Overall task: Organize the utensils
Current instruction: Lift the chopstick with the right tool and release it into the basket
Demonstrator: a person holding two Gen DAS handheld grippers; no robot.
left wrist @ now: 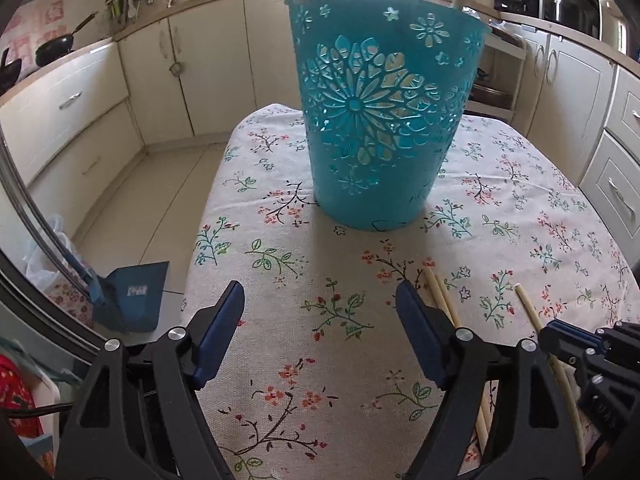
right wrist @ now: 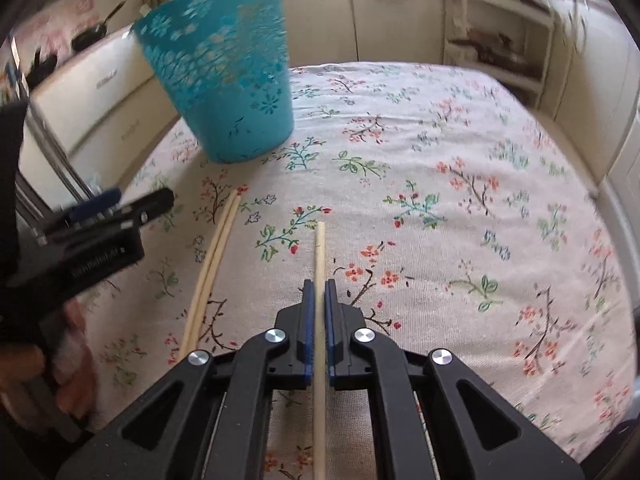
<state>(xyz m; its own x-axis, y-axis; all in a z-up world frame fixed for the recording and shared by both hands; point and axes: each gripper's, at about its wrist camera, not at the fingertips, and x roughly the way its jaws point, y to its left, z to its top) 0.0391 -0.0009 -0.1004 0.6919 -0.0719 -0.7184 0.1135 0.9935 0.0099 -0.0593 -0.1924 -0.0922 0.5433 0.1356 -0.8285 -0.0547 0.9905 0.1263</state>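
My right hand-held gripper [right wrist: 319, 286] pinches 1 chopstick [right wrist: 319, 256] lying on the bench [right wrist: 460, 128] — pickup step. My left hand-held gripper [left wrist: 320, 300] hangs spread, empty, beside 2 more chopsticks [right wrist: 216, 252]. Next — lift and tip it into the teal basket [right wrist: 224, 76].

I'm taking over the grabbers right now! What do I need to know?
Right tongs: shut on one pale wooden chopstick, its far end low over the flowery tablecloth.
Left tongs: open, empty.
A pair of pale wooden chopsticks lies between the single stick and the left tongs.
The teal plastic cut-out basket stands upright further back, with some handles poking above its rim.
Left: drop the held chopstick in, then the pair.
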